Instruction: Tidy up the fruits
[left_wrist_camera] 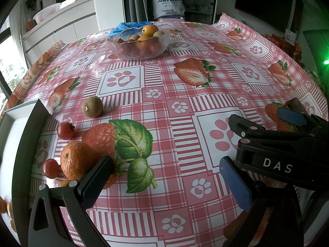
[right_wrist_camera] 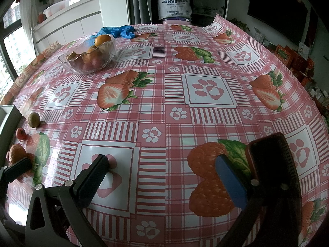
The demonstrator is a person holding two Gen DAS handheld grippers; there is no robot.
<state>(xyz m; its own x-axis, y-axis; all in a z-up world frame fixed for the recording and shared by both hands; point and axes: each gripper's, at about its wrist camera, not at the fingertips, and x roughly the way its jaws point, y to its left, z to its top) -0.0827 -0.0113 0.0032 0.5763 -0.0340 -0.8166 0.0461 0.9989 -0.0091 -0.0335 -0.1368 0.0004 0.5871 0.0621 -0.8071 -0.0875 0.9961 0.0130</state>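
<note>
A glass bowl (left_wrist_camera: 138,45) holding oranges and other fruit stands at the far side of the table; it also shows in the right wrist view (right_wrist_camera: 88,58). Loose on the cloth at the left lie a brown kiwi (left_wrist_camera: 92,106), a small red tomato (left_wrist_camera: 65,130), an orange (left_wrist_camera: 79,160) and another small tomato (left_wrist_camera: 50,168). My left gripper (left_wrist_camera: 166,182) is open and empty, its left finger next to the orange. My right gripper (right_wrist_camera: 164,178) is open and empty over bare cloth; it shows at the right of the left wrist view (left_wrist_camera: 265,123).
A white tray (left_wrist_camera: 12,119) sits at the table's left edge, with small fruits (left_wrist_camera: 4,205) on it. Blue gloves (right_wrist_camera: 118,32) lie behind the bowl. A dark phone-like object (right_wrist_camera: 271,158) lies by my right finger. The pink patterned tablecloth (left_wrist_camera: 185,94) covers the table.
</note>
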